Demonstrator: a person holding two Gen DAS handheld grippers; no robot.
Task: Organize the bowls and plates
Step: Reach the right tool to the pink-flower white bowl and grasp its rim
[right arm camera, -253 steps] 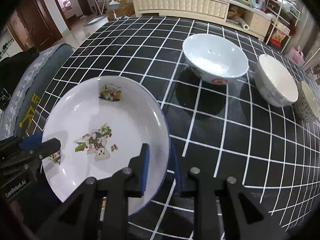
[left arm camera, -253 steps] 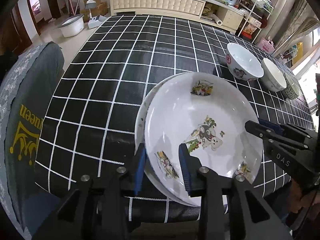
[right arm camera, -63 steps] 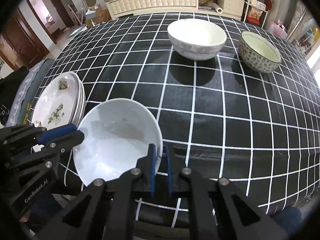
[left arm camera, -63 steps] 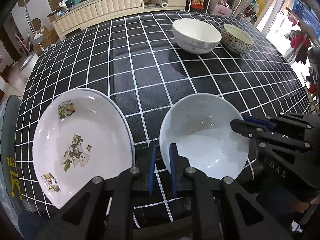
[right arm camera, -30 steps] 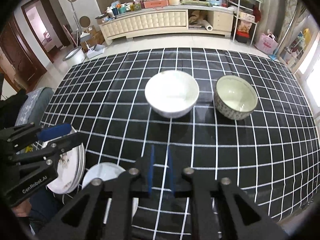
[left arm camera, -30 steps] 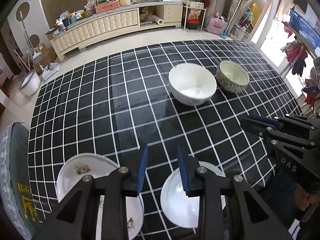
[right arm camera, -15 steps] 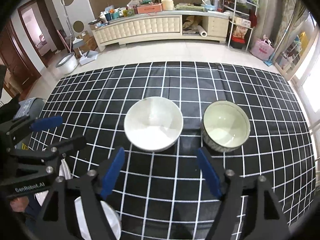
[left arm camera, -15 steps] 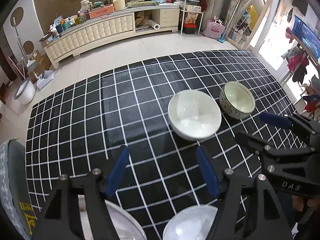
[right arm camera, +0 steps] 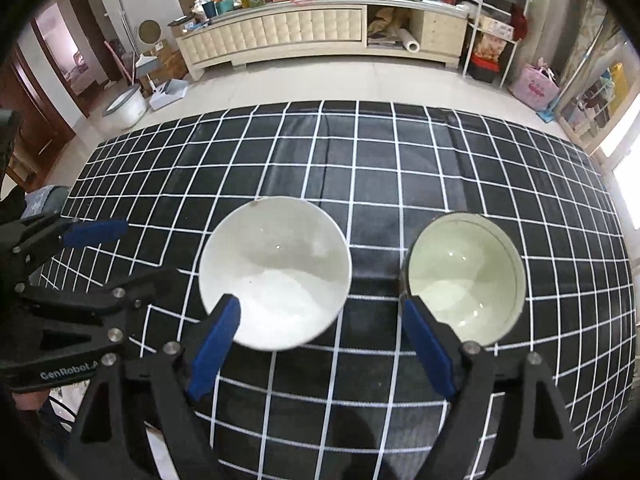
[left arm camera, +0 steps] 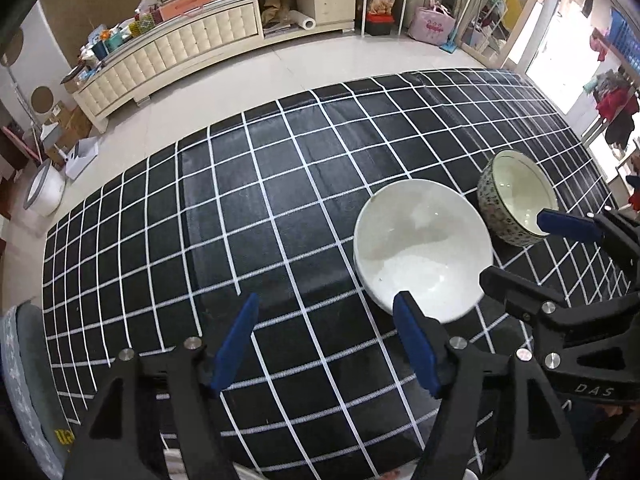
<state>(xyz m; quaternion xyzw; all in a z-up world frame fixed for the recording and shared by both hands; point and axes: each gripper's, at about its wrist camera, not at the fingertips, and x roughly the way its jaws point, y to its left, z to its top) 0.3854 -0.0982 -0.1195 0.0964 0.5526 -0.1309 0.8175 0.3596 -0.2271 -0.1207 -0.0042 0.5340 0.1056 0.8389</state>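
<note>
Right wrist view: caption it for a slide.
Opening right gripper above white bowl and patterned bowl on checked tablecloth.

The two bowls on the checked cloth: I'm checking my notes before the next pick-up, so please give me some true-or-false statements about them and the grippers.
1. The white bowl and the patterned bowl stand upright, side by side. True.
2. The white bowl is nested inside the patterned bowl. False: they stand apart on the tablecloth.
3. The right gripper grips the white bowl's rim. False: its jaws are opening, with nothing between them.
4. The left gripper holds nothing. True.
</note>
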